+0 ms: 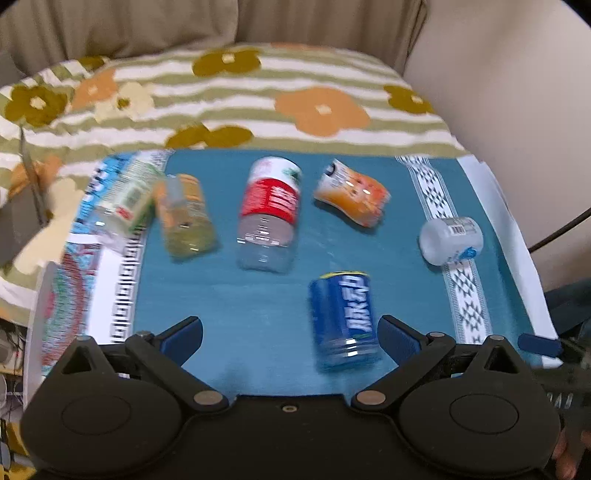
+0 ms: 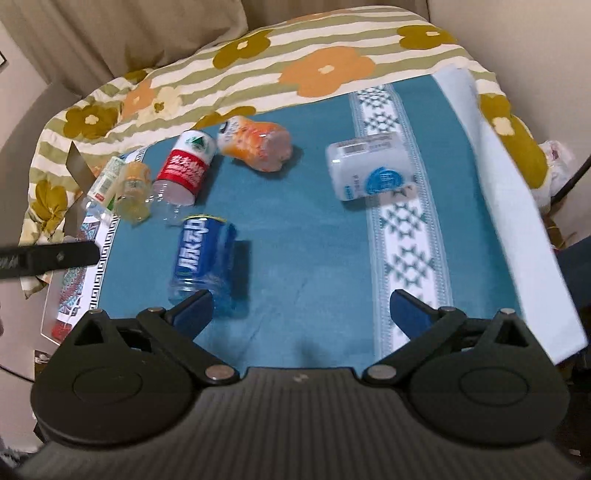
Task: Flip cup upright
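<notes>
Several cut-bottle cups lie on their sides on a teal cloth (image 1: pixel 240 306). A blue-labelled cup (image 1: pixel 343 321) lies nearest, also in the right wrist view (image 2: pixel 203 258). A red-labelled cup (image 1: pixel 269 214) (image 2: pixel 184 173), an orange cup (image 1: pixel 351 192) (image 2: pixel 255 144), a white cup (image 1: pixel 450 240) (image 2: pixel 369 170), a yellow cup (image 1: pixel 184 218) (image 2: pixel 133 192) and a green-labelled cup (image 1: pixel 125 199) (image 2: pixel 103 184) lie farther back. My left gripper (image 1: pixel 290 338) is open and empty, the blue cup just inside its right finger. My right gripper (image 2: pixel 301 312) is open and empty, right of the blue cup.
The teal cloth (image 2: pixel 314 240) has white patterned bands (image 2: pixel 402 229) and lies on a floral striped blanket (image 1: pixel 258 92). Its right edge (image 2: pixel 517 206) hangs over the side. Beige cushions (image 1: pixel 147 26) rise behind. The left gripper's body (image 2: pixel 44 258) shows at the left in the right wrist view.
</notes>
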`<state>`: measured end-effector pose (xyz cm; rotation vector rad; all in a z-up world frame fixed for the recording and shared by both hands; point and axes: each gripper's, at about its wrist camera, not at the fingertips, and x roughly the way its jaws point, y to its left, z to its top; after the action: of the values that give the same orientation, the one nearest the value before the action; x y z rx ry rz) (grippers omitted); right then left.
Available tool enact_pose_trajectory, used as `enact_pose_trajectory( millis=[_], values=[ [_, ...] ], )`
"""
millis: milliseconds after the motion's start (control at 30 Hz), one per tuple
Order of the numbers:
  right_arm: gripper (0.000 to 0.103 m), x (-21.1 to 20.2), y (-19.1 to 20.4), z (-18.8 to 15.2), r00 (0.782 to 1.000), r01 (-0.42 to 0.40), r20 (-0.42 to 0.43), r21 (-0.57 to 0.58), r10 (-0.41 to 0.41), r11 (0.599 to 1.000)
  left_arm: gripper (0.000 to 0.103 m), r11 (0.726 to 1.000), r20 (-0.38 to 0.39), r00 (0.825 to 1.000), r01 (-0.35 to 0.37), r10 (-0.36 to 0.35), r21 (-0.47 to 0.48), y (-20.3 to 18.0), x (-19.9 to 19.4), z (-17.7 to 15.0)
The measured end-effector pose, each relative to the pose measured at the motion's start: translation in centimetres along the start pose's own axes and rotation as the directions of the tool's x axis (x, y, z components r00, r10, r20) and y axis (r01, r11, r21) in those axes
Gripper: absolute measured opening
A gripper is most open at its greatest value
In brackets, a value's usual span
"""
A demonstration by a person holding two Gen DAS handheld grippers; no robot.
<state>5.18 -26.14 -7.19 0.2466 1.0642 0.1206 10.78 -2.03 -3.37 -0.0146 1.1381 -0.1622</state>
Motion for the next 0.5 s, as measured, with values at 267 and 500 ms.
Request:
enact_pose_trajectory(
  millis=[267, 500],
  values=[
    [0.103, 0.7, -4.8, -0.3, 1.0, -0.016, -0.017, 0.003, 0.016, 1.0, 0.097, 1.0, -0.157, 0.988, -0.005, 0.001, -0.02, -3.5, 5.6, 2.9],
    [0.103, 2.3, -7.9, -0.1, 0.997, -0.05, -0.058, 0.02, 0.051, 0.999, 0.095, 0.998, -0.263, 0.964, -0.039, 0.025, -0.05, -4.6, 10.0, 4.1]
  ],
)
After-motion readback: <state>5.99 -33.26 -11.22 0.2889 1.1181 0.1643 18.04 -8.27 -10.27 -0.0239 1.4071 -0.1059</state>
